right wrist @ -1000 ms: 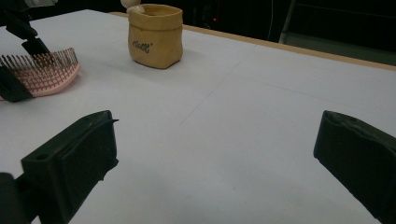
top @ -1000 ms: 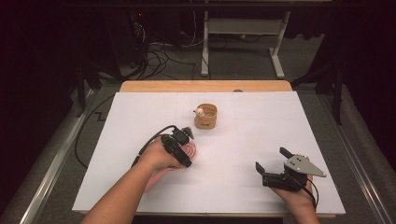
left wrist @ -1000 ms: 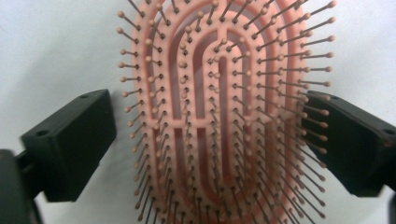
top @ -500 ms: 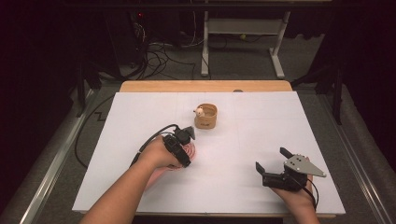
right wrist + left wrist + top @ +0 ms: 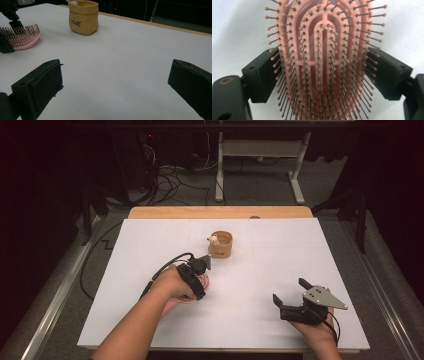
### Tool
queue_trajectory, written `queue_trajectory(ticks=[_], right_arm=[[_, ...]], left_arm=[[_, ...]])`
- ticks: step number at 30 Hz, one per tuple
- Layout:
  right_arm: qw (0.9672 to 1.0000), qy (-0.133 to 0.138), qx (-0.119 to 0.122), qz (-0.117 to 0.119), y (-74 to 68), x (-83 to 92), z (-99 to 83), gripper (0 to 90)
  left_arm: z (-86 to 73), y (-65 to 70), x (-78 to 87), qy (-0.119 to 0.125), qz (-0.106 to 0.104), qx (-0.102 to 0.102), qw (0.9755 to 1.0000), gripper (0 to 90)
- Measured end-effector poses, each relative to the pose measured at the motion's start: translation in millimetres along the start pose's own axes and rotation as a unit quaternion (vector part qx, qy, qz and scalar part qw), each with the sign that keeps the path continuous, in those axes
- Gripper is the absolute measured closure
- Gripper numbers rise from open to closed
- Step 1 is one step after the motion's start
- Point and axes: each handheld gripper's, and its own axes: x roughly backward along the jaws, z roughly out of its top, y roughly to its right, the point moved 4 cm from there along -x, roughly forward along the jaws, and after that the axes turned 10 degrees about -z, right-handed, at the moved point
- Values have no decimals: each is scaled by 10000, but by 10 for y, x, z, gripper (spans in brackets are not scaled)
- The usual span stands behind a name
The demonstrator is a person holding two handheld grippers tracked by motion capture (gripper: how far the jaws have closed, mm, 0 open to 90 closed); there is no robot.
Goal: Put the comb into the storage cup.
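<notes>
1. The left gripper [image 5: 318, 75] straddles a pink hairbrush [image 5: 324, 50]; its jaws have just been closing, one on each side of the brush head, their pads in among the outer bristles at its edges.
2. The hairbrush lies bristles up on the white table [image 5: 150, 250], under the left hand [image 5: 172, 282] in the high view, near the table's middle.
3. A small tan pouch [image 5: 220, 245] stands upright just beyond the brush, apart from it, with something pale poking over its rim.
4. The right gripper [image 5: 292, 292] rests near the table's front right corner, well apart from the brush, its jaws spread wide with only bare table between them.
5. A wooden strip [image 5: 220, 212] edges the table's far side.
</notes>
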Motion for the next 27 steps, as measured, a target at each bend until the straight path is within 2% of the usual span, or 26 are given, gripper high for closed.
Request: queue_trajectory(ticks=[3, 27], right_arm=[[10000, 5, 8, 19, -8, -4, 1, 4], [10000, -13, 38, 31, -17, -16, -2, 4]], left_arm=[[12, -2, 0, -52, -32, 2, 10000, 167], [3, 3, 7, 12, 25, 52, 10000, 196]])
